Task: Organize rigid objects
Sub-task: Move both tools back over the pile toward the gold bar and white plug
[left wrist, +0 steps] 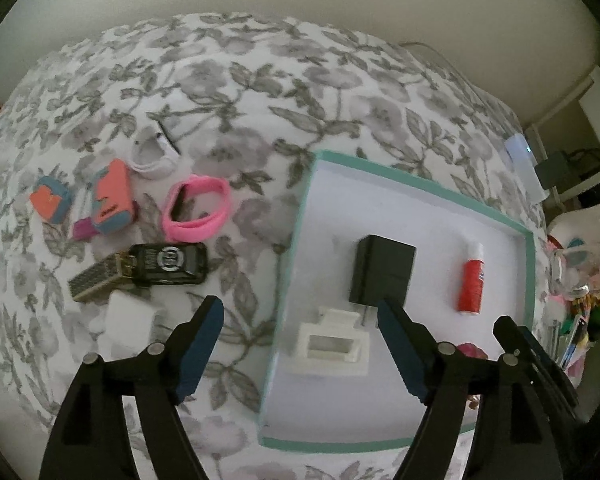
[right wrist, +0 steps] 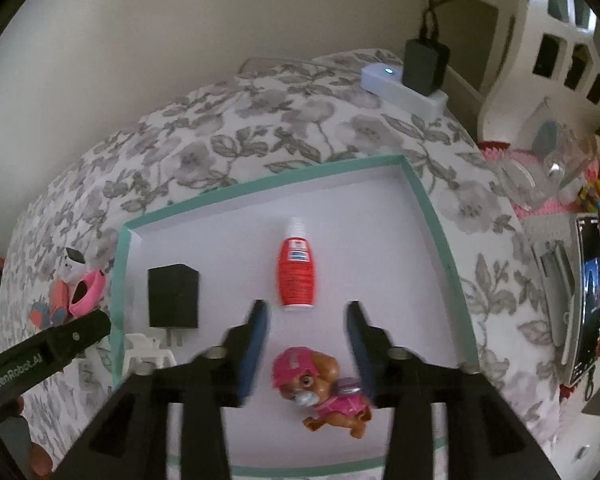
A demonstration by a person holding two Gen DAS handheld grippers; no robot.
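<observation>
On a bed (left wrist: 236,92) with a floral cover lies a shallow tray (left wrist: 420,182) with a teal rim, and things are being gathered into it. The left tongs (left wrist: 300,322) stand wide with nothing between them, hanging over the tray's left edge just above a white holder (left wrist: 334,346) near its near-left corner. The right tongs (right wrist: 307,326) stand partly apart, and a pink toy pup (right wrist: 324,390) lies on the tray floor below the gap, no pad touching it. A black charger (left wrist: 382,274) sits beside the holder and a red bottle (left wrist: 471,280) lies toward the tray's right edge.

Outside the tray, on the bed's left part, wait a pink band (left wrist: 198,208), a dark toy car (left wrist: 168,262), a white block (left wrist: 128,322), two coral-and-blue pieces (left wrist: 112,196) and a white ring (left wrist: 154,158).

The step in hand is probably clearing both tongs from the tray and going for the next piece. The white block lies nearest the left tongs, so it seems the sensible pick. They should come down square on its flat sides, clear of the car touching it. The soft cover may give, so pressing down hard risks tipping the block.
</observation>
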